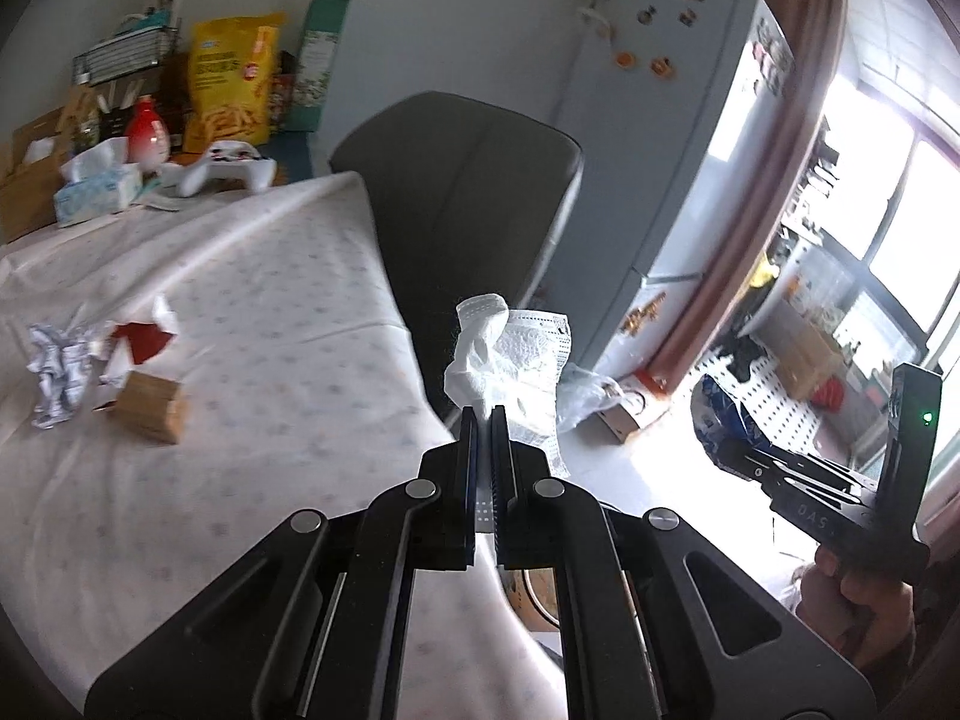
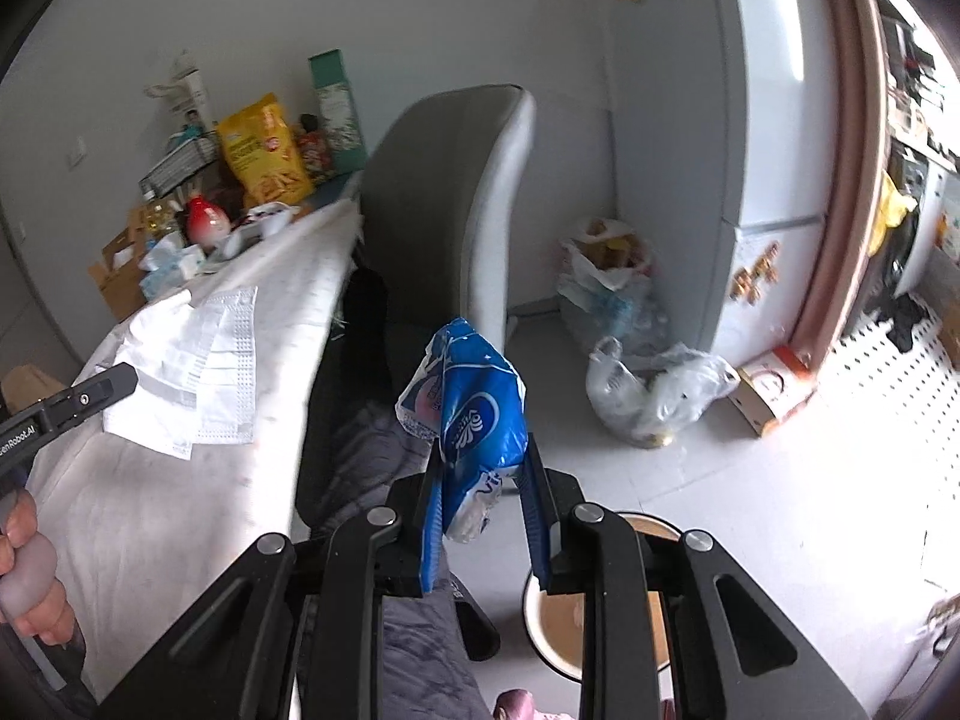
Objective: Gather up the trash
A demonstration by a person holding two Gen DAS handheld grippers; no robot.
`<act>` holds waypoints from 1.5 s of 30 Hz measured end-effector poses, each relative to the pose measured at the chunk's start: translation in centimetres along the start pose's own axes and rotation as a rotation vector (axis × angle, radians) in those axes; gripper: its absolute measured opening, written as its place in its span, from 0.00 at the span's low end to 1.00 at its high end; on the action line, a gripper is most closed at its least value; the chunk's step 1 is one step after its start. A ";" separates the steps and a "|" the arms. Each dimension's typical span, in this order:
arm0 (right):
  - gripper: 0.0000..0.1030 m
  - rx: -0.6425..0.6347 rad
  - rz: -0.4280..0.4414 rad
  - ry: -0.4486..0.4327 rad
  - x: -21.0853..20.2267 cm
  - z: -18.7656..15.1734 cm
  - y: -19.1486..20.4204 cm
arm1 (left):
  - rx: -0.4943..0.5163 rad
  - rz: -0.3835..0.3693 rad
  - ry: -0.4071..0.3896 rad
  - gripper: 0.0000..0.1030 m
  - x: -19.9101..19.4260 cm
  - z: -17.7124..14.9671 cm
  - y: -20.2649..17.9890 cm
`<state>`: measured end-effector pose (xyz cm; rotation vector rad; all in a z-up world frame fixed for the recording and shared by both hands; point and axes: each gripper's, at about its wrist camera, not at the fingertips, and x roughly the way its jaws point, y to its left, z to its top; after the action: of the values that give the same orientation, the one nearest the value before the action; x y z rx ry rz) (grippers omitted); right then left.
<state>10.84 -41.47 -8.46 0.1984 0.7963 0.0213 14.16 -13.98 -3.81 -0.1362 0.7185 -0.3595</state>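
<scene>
My left gripper [image 1: 485, 417] is shut on a white face mask [image 1: 516, 354], which hangs past the table's edge in front of the chair. From the right wrist view the same mask [image 2: 198, 372] shows at the left gripper's [image 2: 123, 378] tip, over the white tablecloth. The right gripper [image 2: 480, 468] is shut on a crumpled blue plastic wrapper [image 2: 474, 408], held above the floor. A round bin [image 2: 564, 618] with a white rim sits on the floor just below it. On the table lie crumpled paper [image 1: 57, 372] and a red-and-white wrapper [image 1: 141, 336].
A wooden block [image 1: 150, 408] lies by the wrappers. A grey chair [image 2: 444, 192] stands against the table. Filled plastic bags [image 2: 654, 390] and a small box [image 2: 774, 390] sit on the floor by the fridge [image 2: 768, 150]. Snacks, a tissue pack [image 1: 96, 192] and a game controller [image 1: 222, 171] crowd the table's far end.
</scene>
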 end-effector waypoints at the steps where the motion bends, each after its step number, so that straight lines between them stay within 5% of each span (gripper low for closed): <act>1: 0.23 0.014 -0.004 0.006 0.2 -0.2 -0.7 | 0.005 -0.002 0.005 0.05 0.3 0.0 -0.3; 13: 0.28 0.131 -0.044 0.089 5.0 -3.1 -7.2 | 0.061 -0.016 0.094 0.05 5.2 -1.0 -4.2; 16: 0.42 0.155 -0.055 0.130 7.0 -4.2 -8.7 | 0.081 -0.024 0.109 0.05 5.9 -1.2 -5.1; 18: 0.64 0.191 -0.087 0.142 7.7 -5.0 -9.9 | 0.094 -0.029 0.121 0.05 6.4 -1.4 -5.8; 26: 0.78 0.261 -0.140 0.168 8.2 -7.1 -13.4 | 0.157 -0.067 0.181 0.05 8.9 -2.1 -9.0; 45: 0.84 0.385 -0.252 0.136 5.3 -9.0 -21.4 | 0.391 -0.151 0.412 0.05 18.2 -6.1 -20.5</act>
<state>6.92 -60.44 -22.30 0.4626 0.9524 -0.3614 17.13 -39.71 -14.69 0.2631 1.0311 -0.6771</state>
